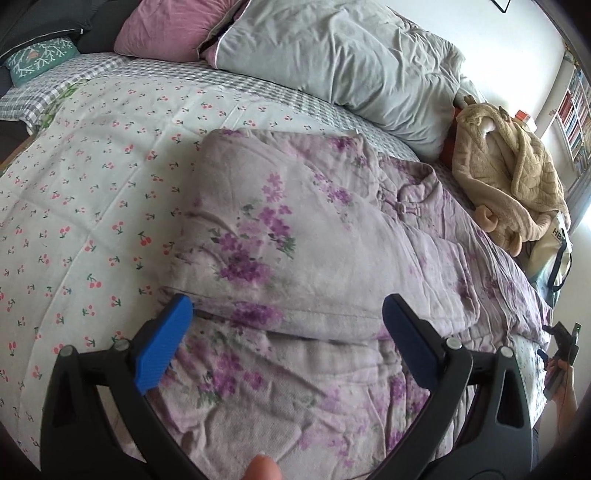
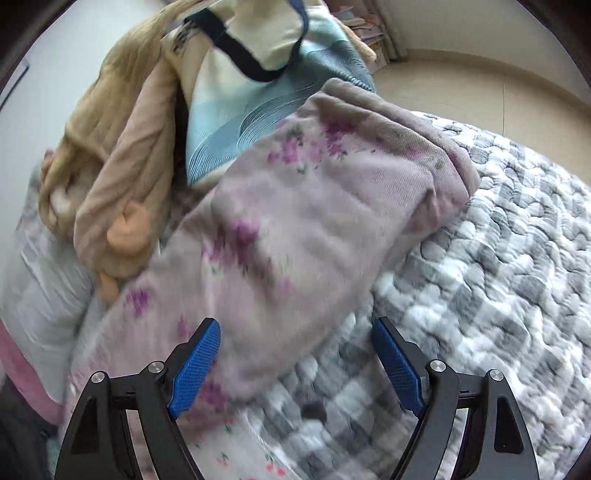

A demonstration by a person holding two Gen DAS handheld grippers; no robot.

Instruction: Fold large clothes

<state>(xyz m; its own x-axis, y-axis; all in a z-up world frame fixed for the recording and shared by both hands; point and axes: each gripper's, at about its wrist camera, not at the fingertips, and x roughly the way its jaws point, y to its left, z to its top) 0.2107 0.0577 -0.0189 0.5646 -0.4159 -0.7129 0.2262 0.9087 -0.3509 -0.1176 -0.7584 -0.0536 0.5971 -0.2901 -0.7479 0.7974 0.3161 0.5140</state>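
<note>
**A:** Where is the thing to fold?

**B:** The purple flowered robe [image 1: 295, 236] lies across the middle of the left wrist view, spread on the cherry-print quilt [image 1: 74, 206]. One part is already folded over on top. In the right wrist view its sleeve [image 2: 295, 221] runs from the lower left up to the upper right, a bit blurry.

**A:** Are the grippers holding it?

**B:** No. The left gripper [image 1: 288, 317] has its blue fingers [image 1: 164, 343] spread very wide, low in the frame, just over the robe — nothing is pinched. The right gripper [image 2: 295, 343] is wide open too. The sleeve's lower end sits between its fingers [image 2: 195, 365], but they do not squeeze it.

**A:** What else is around?

**B:** A big grey pillow [image 1: 340, 62] and a pink pillow [image 1: 166, 29] sit along the top of the left wrist view, with a teal cushion [image 1: 37, 59] at the upper left. A fluffy tan robe [image 1: 513, 181] is heaped at the right edge, close beside the purple one.

**A:** Anything in the way?

**B:** In the right wrist view the tan heap and a cream bag [image 2: 258, 37] with dark straps crowd the upper left — right against the sleeve. A grey checked blanket [image 2: 498, 277] fills the right side.
</note>
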